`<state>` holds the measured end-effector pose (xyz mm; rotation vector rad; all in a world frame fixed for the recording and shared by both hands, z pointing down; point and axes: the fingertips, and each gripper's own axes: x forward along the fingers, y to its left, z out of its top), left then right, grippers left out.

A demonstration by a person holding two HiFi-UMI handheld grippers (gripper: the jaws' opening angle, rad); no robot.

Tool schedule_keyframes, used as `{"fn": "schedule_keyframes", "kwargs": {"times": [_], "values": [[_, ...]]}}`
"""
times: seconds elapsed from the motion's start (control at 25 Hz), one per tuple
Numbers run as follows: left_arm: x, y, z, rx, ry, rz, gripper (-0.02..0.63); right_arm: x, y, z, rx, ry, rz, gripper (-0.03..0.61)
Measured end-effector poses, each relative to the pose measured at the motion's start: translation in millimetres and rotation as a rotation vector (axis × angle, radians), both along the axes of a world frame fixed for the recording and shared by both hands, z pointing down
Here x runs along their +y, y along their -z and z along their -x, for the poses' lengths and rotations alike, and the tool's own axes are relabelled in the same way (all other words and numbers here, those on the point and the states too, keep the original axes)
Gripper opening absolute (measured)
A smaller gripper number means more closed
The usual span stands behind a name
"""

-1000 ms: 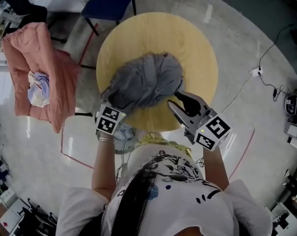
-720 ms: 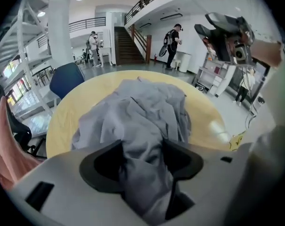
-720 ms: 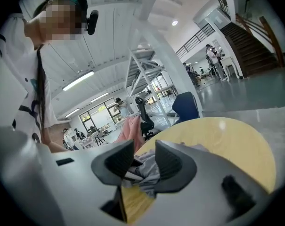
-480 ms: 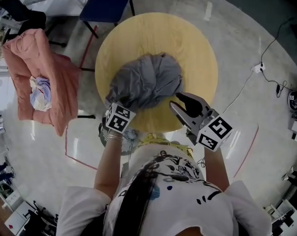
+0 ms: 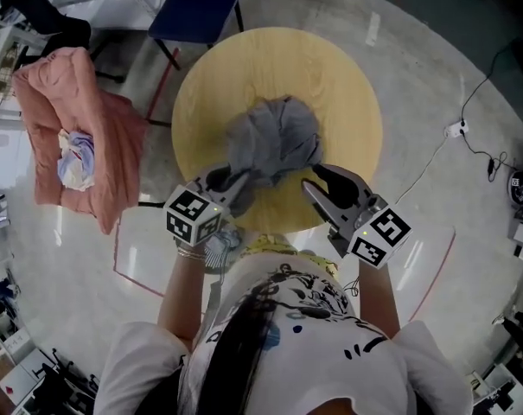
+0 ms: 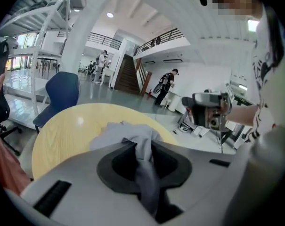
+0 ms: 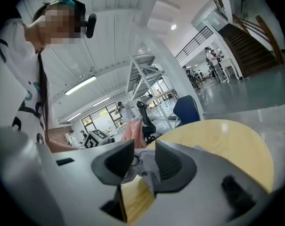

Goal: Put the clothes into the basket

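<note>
- The left gripper (image 5: 229,182) is gripping a fold of the grey garment (image 5: 274,137); its jaws have just been closing, and in the left gripper view the cloth is running between them as a twisted strip
- The grey garment is lying bunched on the round yellow table (image 5: 278,59), on the half nearer to the person, and its pinched end is stretching from the heap to the left gripper
- The right gripper (image 5: 318,178) is hovering just beside the right side of the heap with its 2 jaws standing apart; in the right gripper view some grey cloth is showing beyond the gap, but the pads are not pressing on it
- Both grippers are sitting over the near edge of the table, with the lower part of the heap between them
- The basket (image 5: 101,141), lined with pink cloth, is standing on the floor well apart from the table, at the left of the head view
- 1 white and lilac garment (image 5: 73,158) is lying inside the basket
- A blue chair (image 5: 196,3) is standing on the floor at the far side of the table
</note>
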<state>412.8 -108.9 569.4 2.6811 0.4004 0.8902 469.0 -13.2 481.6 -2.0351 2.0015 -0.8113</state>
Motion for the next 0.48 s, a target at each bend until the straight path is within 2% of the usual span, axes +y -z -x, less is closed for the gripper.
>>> {"fn": "schedule_keyframes", "kwargs": {"times": [0.28,0.48], "values": [[21,54,-9,0.100,0.017,-0.004,0.069,21,14,7,0.044,0.014,-0.021,0.125],[42,92,-9,0.178,0.088,-0.028,0.069,47,21,2,0.083,0.057,-0.021,0.125]]}}
